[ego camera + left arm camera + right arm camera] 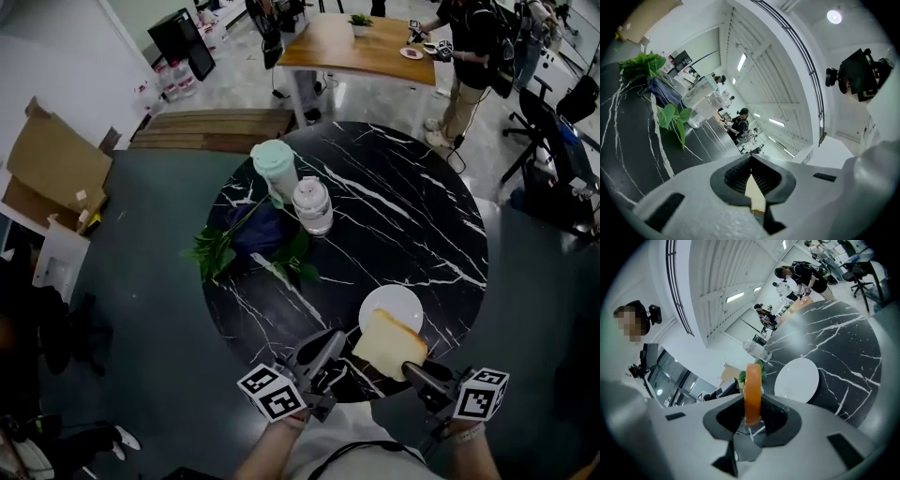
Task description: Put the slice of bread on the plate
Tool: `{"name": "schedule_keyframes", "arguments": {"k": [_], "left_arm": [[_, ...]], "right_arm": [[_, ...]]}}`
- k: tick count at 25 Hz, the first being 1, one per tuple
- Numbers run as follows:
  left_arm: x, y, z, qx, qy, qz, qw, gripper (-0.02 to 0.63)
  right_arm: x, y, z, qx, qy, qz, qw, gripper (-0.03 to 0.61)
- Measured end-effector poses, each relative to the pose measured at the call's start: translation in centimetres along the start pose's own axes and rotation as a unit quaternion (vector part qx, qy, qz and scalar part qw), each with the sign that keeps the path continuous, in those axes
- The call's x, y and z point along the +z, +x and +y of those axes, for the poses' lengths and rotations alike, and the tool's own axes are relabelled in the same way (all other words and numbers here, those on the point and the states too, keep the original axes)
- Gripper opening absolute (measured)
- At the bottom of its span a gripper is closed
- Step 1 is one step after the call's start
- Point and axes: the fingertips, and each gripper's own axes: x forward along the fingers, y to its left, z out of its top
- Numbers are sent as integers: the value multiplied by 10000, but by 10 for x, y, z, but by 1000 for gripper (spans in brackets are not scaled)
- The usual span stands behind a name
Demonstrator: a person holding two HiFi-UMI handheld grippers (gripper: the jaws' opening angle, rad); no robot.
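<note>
A slice of bread (pixel 386 342) with an orange-brown crust hangs tilted over the near edge of the black marble table (pixel 441 225). It overlaps the near rim of the white plate (pixel 394 300). My right gripper (pixel 413 368) is shut on its near corner. In the right gripper view the crust (pixel 753 390) stands edge-on between the pads of my right gripper (pixel 753 408), with the plate (pixel 797 379) just beyond. My left gripper (pixel 336 341) sits close to the left of the bread. In its own view my left gripper (pixel 751 161) has its tips together; a pale wedge shows behind them.
A mint-lidded cup (pixel 275 167), a clear jar (pixel 312 204) and leafy stems on a dark cloth (pixel 251 240) sit at the table's left middle. The leaves (pixel 643 65) show again in the left gripper view. Cardboard (pixel 56 169) lies far left, a person (pixel 469 47) beyond.
</note>
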Motion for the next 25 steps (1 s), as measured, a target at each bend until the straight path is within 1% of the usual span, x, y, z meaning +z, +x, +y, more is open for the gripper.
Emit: {"name": "schedule_keyframes", "arguments": {"k": [3, 8, 12, 15, 18, 20, 25], "left_arm": [[-1, 15, 14, 9, -100, -23, 9999, 9], [-3, 26, 33, 13, -513, -259, 9983, 9], [-8, 31, 42, -50, -246, -218, 9994, 9], [-9, 30, 47, -75, -327, -365, 9988, 9], [-11, 26, 49, -10, -342, -441, 9984, 9], [-12, 24, 49, 6, -331, -447, 9985, 9], [-11, 24, 50, 16, -337, -502, 9982, 9]], "right_arm": [[10, 12, -19, 32, 258, -150, 9995, 91], [13, 31, -44, 157, 634, -253, 9975, 91], [10, 35, -65, 207, 1013, -366, 9940, 91], [10, 34, -78, 242, 1174, -392, 9920, 91], [13, 36, -78, 459, 1157, -452, 9912, 91], [14, 38, -77, 568, 1254, -485, 9893, 91], [10, 50, -83, 506, 1393, -337, 9884, 91]]}}
